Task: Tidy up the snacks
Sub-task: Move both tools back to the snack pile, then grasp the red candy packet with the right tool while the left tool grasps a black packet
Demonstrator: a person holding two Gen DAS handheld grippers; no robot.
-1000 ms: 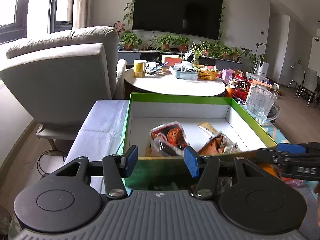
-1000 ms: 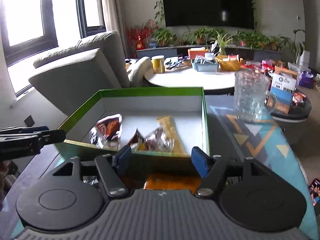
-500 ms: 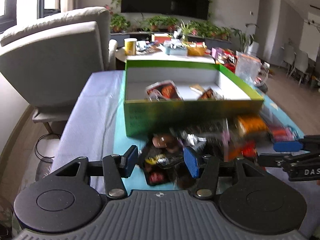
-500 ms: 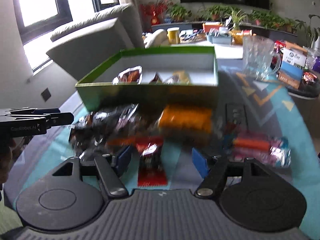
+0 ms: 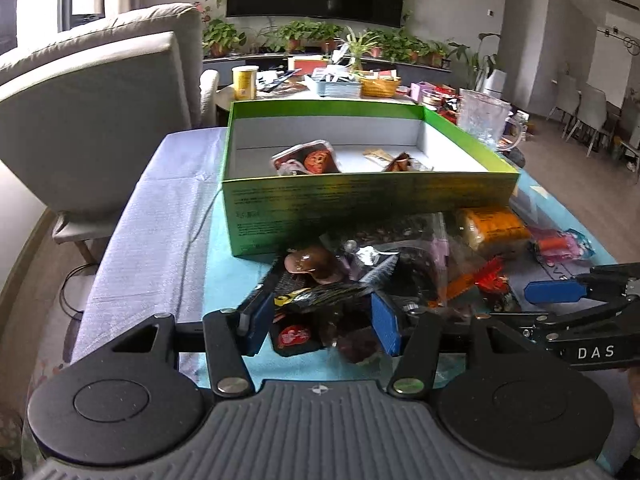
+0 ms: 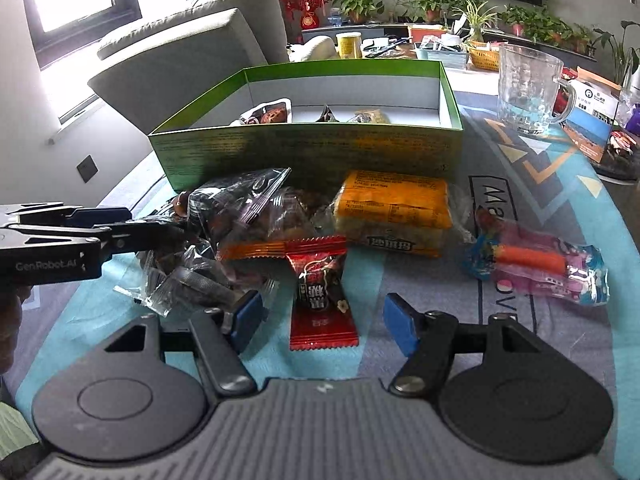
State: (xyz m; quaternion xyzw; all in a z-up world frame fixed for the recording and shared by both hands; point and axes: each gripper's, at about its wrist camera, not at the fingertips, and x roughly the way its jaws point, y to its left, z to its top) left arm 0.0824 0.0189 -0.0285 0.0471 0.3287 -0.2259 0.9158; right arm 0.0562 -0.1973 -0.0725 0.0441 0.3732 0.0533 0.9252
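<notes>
A green box [image 5: 360,200] with a white inside holds a few snack packets, among them a cookie packet [image 5: 308,158]. In front of it lies a heap of loose snacks: dark clear-wrapped packets [image 6: 240,216], an orange packet [image 6: 394,208], a red packet [image 6: 320,280] and a pink-and-blue packet [image 6: 536,264]. My left gripper [image 5: 318,324] hovers over the heap's left side, its jaws opening, with a black-and-yellow wrapper [image 5: 320,294] lying between the pads and not pressed. My right gripper [image 6: 324,320] is open, and the red packet lies untouched between its fingers.
A glass mug [image 6: 524,84] stands right of the green box, with a printed carton [image 6: 588,120] beyond it. A grey armchair [image 5: 100,120] stands at the left. Behind the box is a round table [image 5: 320,98] with a yellow can, baskets and plants.
Both grippers have tipped downward and sunk, from facing into the green box to facing the snack heap in front of it. The pictures are sharp now after the blur half a second ago.
</notes>
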